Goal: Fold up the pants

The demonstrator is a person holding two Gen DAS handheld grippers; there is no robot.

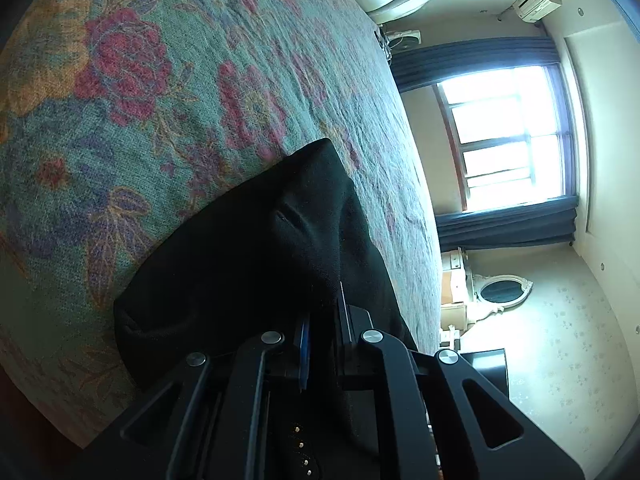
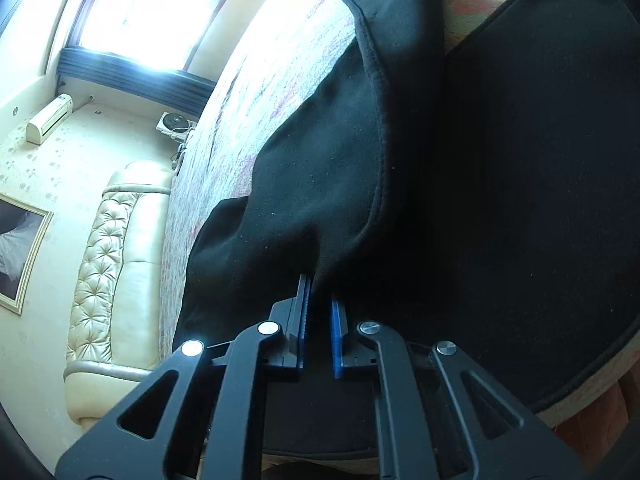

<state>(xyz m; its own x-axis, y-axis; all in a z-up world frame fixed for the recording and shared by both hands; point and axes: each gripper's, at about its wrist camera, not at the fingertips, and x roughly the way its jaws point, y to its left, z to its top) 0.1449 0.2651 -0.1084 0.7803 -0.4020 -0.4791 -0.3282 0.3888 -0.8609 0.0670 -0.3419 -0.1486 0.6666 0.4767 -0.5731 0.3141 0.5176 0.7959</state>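
Black pants (image 1: 248, 264) lie on a bed with a floral green, red and orange cover (image 1: 168, 92). In the left wrist view my left gripper (image 1: 325, 312) is shut on a raised fold of the black cloth near the bed's edge. In the right wrist view the pants (image 2: 500, 180) fill most of the frame, with a folded layer (image 2: 320, 184) lifted over a flat part. My right gripper (image 2: 320, 300) is shut on the edge of that lifted layer. The blue pads (image 2: 336, 328) show beside the pinched cloth.
A cream tufted headboard (image 2: 116, 272) stands at the bed's end. A bright window (image 1: 508, 136) with dark curtains is beyond the bed. An air conditioner (image 2: 48, 120) hangs on the wall. A white dresser with an oval mirror (image 1: 500, 292) stands by the wall.
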